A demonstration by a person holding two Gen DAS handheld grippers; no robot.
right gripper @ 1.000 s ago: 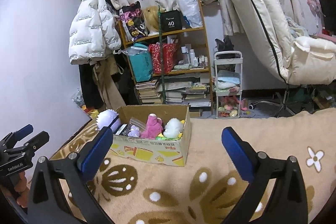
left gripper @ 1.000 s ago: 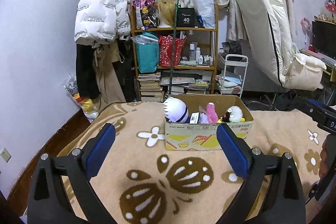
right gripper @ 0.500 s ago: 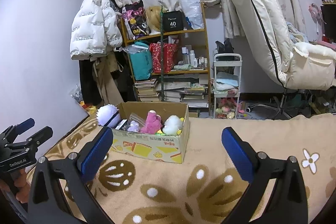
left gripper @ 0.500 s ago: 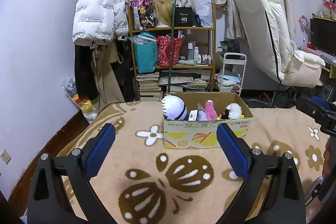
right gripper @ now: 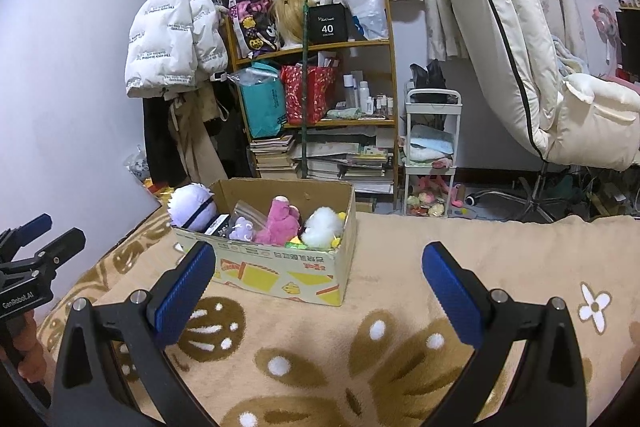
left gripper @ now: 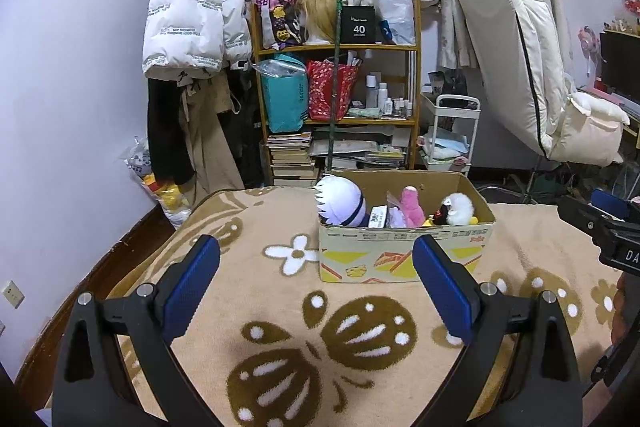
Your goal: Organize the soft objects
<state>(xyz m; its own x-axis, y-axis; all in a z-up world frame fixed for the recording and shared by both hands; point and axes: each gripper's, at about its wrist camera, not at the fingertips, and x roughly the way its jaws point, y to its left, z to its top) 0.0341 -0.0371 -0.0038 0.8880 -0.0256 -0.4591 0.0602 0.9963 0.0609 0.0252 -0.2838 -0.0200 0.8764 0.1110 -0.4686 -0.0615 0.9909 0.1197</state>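
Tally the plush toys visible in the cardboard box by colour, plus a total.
White: 2, the spiky-haired round plush and the fluffy plush
Pink: 1
Lilac: 1, small
Total: 4 visible; more may sit hidden lower in the cardboard box.

Plush toys upright inside open cardboard box

1 cardboard box at 12 o'clock on 1 patterned blanket. Soft toys visible in the box, 4: 1 white spiky-haired plush at 9 o'clock, 1 small lilac plush, 1 pink plush at centre, 1 fluffy white plush at 3 o'clock; smaller items beneath cannot be counted. Grippers, 2: 1 left gripper, 1 right gripper, each with 2 blue pads set wide apart
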